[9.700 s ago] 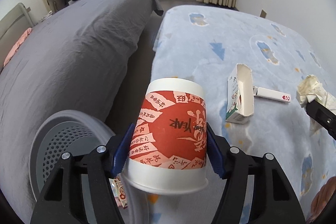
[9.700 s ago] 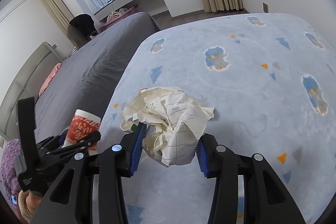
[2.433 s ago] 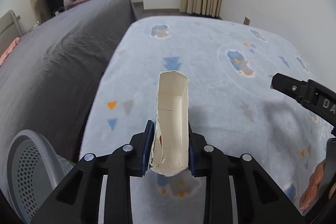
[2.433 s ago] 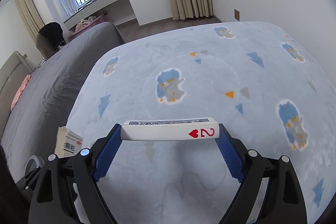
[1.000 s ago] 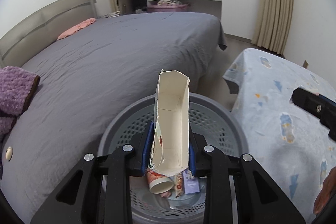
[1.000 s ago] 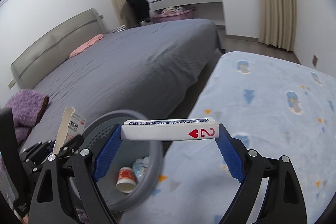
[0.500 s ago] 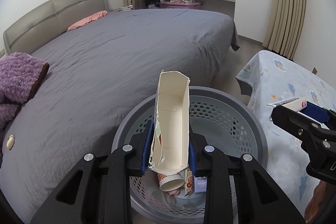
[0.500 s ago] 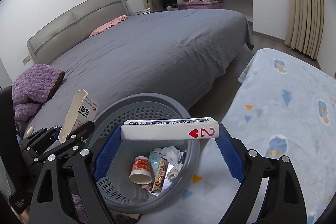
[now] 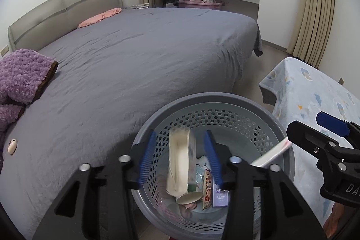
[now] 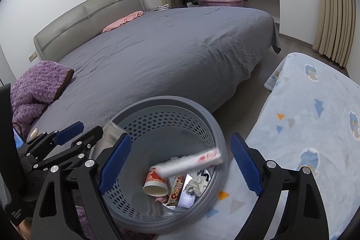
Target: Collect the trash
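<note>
A grey perforated basket [image 9: 225,102] [image 10: 216,127] stands on the floor between the bed and the blue mat. My left gripper [image 9: 180,159] is open above it, and the white carton [image 9: 180,163] is blurred, falling between its jaws. My right gripper [image 10: 177,163] is open over the basket, and the playing-card box [image 10: 191,162] is blurred, dropping from it; it also shows in the left wrist view [image 9: 272,154]. In the basket lie a red paper cup [image 10: 155,183], a snack wrapper [image 10: 176,190] and crumpled paper [image 10: 195,186].
A large bed with a grey cover [image 9: 135,55] fills the left and middle. A purple blanket [image 9: 20,75] lies on its near left. A light blue patterned mat [image 10: 315,116] lies at the right. Curtains and a window are at the back.
Both grippers have opened over the basket. The carton has left the left gripper and the card box has left the right gripper; both are falling.
</note>
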Motion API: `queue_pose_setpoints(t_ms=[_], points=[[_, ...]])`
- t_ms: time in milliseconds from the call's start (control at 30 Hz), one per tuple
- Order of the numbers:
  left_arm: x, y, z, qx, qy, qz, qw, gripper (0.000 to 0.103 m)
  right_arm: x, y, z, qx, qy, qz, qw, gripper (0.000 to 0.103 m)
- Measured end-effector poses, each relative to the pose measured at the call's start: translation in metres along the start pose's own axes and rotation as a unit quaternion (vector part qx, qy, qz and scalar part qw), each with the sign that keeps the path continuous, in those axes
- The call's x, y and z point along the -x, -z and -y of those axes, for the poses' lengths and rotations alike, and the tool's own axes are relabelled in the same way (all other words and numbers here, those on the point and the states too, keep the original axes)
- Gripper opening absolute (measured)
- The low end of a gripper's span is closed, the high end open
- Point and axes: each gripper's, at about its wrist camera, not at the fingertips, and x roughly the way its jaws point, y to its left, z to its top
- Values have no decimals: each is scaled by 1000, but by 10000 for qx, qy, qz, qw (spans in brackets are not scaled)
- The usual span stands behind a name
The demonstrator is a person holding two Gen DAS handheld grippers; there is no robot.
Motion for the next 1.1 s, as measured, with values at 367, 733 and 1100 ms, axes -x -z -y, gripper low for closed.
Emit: queue_pose_setpoints(t_ms=[367, 733, 1100], points=[[5, -2, -2, 29, -56, 117, 9999, 69, 2, 1, 2, -64, 53, 30, 10000, 86], [7, -1, -1, 47, -90, 165, 9998, 86, 2, 2, 3, -16, 143, 8, 9999, 86], [9, -1, 0, 36, -166, 220, 9996, 95, 3, 2, 5, -31, 233, -9, 9997, 86]])
